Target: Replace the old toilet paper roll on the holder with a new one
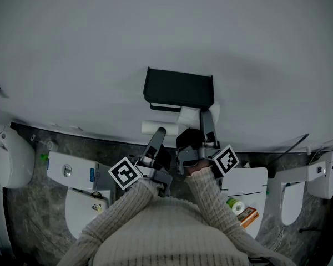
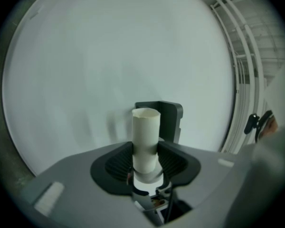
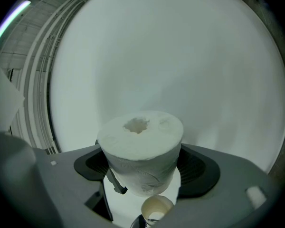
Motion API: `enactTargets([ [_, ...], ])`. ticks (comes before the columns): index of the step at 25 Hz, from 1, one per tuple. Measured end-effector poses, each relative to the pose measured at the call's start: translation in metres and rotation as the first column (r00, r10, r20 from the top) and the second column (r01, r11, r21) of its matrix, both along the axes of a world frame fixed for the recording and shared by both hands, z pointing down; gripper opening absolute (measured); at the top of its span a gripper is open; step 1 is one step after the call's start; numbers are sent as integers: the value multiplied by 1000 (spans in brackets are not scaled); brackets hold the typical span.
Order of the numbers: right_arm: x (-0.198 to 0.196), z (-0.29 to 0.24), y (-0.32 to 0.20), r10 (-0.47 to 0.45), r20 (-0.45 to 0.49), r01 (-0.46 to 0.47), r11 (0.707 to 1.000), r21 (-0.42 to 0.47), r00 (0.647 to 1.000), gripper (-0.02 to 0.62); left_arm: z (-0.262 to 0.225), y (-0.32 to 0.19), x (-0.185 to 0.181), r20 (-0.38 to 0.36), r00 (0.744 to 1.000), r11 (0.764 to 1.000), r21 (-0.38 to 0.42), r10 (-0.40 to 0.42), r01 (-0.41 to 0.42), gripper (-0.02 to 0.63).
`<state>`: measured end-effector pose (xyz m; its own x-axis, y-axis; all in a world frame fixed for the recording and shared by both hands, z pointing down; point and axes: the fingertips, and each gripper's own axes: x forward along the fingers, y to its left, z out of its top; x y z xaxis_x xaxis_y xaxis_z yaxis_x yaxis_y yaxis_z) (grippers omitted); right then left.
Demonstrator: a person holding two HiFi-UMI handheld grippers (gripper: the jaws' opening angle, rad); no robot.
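- New toilet paper roll (image 3: 141, 148): clamped at its sides by the jaws of the right gripper (image 3: 142, 172), hollow end facing the grey wall (image 1: 155, 26).
- Head view: roll sits just below the black holder (image 1: 178, 88).
- Empty cardboard tube (image 2: 146, 134): left gripper (image 2: 146, 164) clenched on its lower part, holder behind it.
- Tube lies just left of the roll.

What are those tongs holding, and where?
Left tongs pinch the empty cardboard tube near one end; right tongs clamp the full paper roll by its sides.
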<state>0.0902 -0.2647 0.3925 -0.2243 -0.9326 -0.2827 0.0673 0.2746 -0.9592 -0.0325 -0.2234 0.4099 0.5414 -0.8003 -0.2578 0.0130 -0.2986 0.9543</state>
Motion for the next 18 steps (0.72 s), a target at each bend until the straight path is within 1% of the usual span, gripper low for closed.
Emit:
enactTargets([
  [14, -2, -1, -6, -47, 14, 46, 998, 43, 999, 419, 0, 1, 0, -1, 1000, 1000, 5, -3, 3, 159],
  [18, -4, -3, -7, -63, 2, 63, 996, 61, 998, 419, 1, 2, -1, -3, 1000, 1000, 5, -6, 6, 159],
])
